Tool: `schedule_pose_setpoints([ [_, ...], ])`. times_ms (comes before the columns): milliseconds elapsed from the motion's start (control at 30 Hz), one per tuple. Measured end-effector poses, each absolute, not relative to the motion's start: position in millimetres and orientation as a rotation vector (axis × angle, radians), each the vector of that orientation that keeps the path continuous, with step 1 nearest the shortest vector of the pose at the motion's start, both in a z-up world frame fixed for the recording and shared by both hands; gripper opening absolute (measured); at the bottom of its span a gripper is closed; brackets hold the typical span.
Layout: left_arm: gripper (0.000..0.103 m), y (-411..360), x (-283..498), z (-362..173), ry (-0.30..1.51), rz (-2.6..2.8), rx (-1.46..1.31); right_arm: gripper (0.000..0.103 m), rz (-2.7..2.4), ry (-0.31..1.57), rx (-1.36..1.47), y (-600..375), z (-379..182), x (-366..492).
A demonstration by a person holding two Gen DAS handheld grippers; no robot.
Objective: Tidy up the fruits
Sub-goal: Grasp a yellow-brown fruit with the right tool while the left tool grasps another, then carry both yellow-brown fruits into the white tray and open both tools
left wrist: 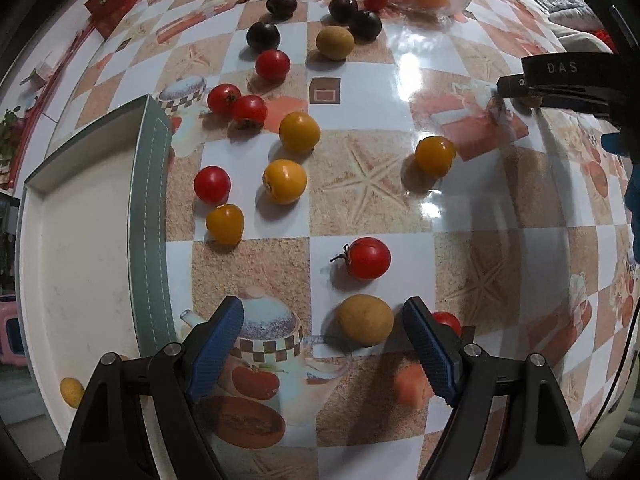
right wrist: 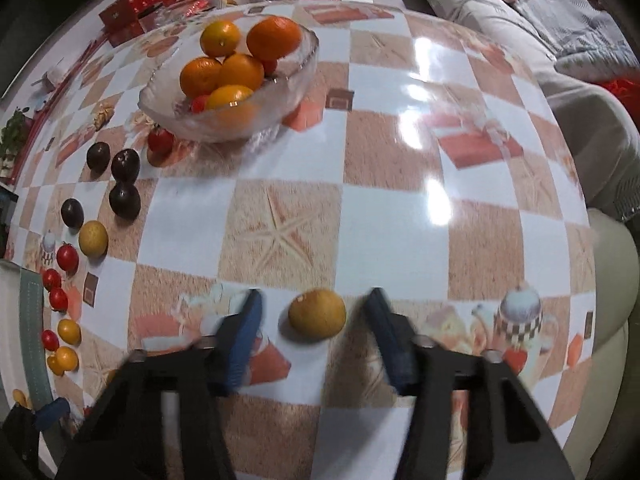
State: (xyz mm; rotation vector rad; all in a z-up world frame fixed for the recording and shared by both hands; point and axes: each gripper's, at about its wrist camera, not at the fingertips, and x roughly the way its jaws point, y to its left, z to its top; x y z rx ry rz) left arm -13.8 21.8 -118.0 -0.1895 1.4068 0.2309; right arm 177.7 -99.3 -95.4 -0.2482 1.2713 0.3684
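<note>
The table (right wrist: 400, 240) wore a glossy checked cloth printed with starfish and teapots, with a pale sofa (right wrist: 560, 80) beyond its far edge and red boxes (right wrist: 136, 4) piled at the back corner. Most of the sorting was, as far as I could judge, yet to be done. A glass bowl (right wrist: 304, 60) near the back held a heap of oranges with a small red fruit or two tucked among them, and a white tray (left wrist: 80, 240) with a grey-green rim lay at the left edge of the table, nearly bare apart from one small yellow fruit (left wrist: 71, 392) near its corner. Everything else lay loose on the cloth: dark plums (left wrist: 262, 35) toward the back, red cherry tomatoes (left wrist: 272, 64) and yellow ones (left wrist: 299, 132) scattered beside the tray, well apart from the bowl. The left gripper (left wrist: 324, 344) hung point-down with its blue pads spread wide; a tan, dull-skinned fruit (left wrist: 364, 320) lay on the cloth between them, nearer the right pad, not pinched. The right gripper (right wrist: 316, 320) stood over a yellow-orange fruit (right wrist: 317, 314) on the near side of the table, one pad either side of it with a gap showing on both, so it was straddled, not clamped. Two fruits looked about to be picked, and well over a dozen remained.
</note>
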Motion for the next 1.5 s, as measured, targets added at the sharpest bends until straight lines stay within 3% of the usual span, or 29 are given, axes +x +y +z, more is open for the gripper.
schedule_pose_setpoints([
  [33, 0.075, 21.6, -13.7, -117.3, 1.402, 0.224, -0.191, 0.03, 0.376, 1.27, -0.243, -96.3, -95.1, 179.8],
  [200, 0.057, 11.0, -11.8, -116.2, 1.393, 0.227, -0.172, 0.03, 0.404, 1.293, -0.181, -108.1, -91.0, 175.5],
  [333, 0.029, 0.2, -2.4, -117.5, 1.388, 0.21, -0.181, 0.03, 0.423, 1.309, -0.143, -128.4, -82.7, 155.5],
  [367, 0.028, 0.2, -1.1, -117.3, 1.389, 0.205, -0.181, 0.03, 0.429, 1.317, -0.137, -129.4, -81.7, 150.3],
  [833, 0.028, 20.7, -20.4, -98.9, 1.375, 0.159, -0.282, 0.03, 0.476, 1.39, -0.081, -135.7, -66.6, 77.5],
  [1500, 0.028, 111.6, -60.8, -53.5, 1.261, 0.26, -0.379, 0.03, 0.632, 1.391, -0.157, -41.2, -37.4, 38.2],
])
